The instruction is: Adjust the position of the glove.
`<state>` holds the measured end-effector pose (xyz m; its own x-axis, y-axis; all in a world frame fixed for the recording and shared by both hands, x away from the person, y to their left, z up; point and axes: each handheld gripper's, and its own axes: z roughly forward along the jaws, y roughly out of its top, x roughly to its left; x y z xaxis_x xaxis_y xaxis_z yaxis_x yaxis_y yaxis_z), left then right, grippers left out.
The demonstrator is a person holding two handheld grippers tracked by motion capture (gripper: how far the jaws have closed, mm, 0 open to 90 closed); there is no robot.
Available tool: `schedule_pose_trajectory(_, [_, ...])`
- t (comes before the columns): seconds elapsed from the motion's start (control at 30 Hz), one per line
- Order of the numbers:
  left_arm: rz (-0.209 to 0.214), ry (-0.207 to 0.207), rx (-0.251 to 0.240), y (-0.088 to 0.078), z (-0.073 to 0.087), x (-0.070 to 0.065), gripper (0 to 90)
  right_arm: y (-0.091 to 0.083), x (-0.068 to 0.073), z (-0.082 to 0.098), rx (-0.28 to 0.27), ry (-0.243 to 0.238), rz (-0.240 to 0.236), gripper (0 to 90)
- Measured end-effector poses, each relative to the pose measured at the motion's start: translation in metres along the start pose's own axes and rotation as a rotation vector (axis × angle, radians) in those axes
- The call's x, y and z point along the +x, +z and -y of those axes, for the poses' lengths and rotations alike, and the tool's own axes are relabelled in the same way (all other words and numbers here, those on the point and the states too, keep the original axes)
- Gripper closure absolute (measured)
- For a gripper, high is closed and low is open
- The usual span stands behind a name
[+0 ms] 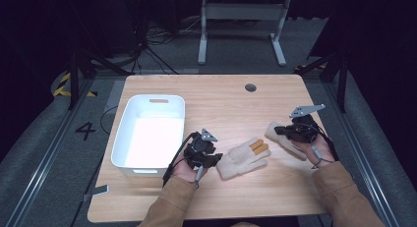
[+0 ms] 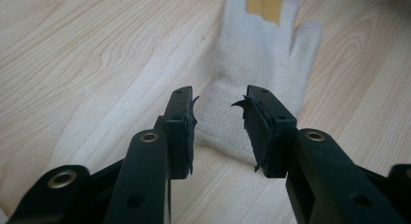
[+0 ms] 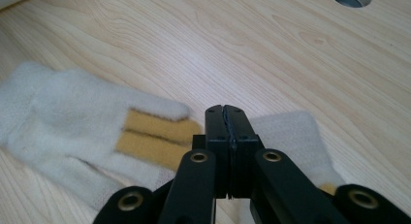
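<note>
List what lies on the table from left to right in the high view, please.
white bin → left gripper → glove → second glove → right gripper

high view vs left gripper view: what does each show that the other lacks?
High view alone: white bin, second glove under the right gripper, both forearms, and the floor beyond. Left gripper view alone: the left gripper jaws close up, standing apart at the glove's cuff with nothing pinched. Shared: cream glove with tan fingers, wooden table.
</note>
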<state>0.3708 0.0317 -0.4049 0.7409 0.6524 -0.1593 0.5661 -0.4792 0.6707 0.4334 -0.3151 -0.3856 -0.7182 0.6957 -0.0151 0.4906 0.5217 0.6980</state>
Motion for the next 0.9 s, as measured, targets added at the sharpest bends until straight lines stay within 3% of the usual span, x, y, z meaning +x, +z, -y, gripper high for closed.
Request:
schedule_pose_trajectory(0.33, [0.018, 0.013, 0.013, -0.008, -0.002, 0.001, 62.4, 0.020, 0.018, -0.016, -0.002, -0.040, -0.045, 89.5])
schedule_pose_trajectory(0.6, [0.035, 0.009, 0.014, -0.011, -0.002, 0.002, 57.8, 0.045, 0.029, -0.021, 0.047, -0.056, -0.075, 89.5])
schedule_pose_trajectory(0.9, [0.034, 0.016, 0.030, -0.008, -0.002, 0.001, 54.7, 0.068, 0.031, -0.016, 0.100, -0.062, -0.076, 89.5])
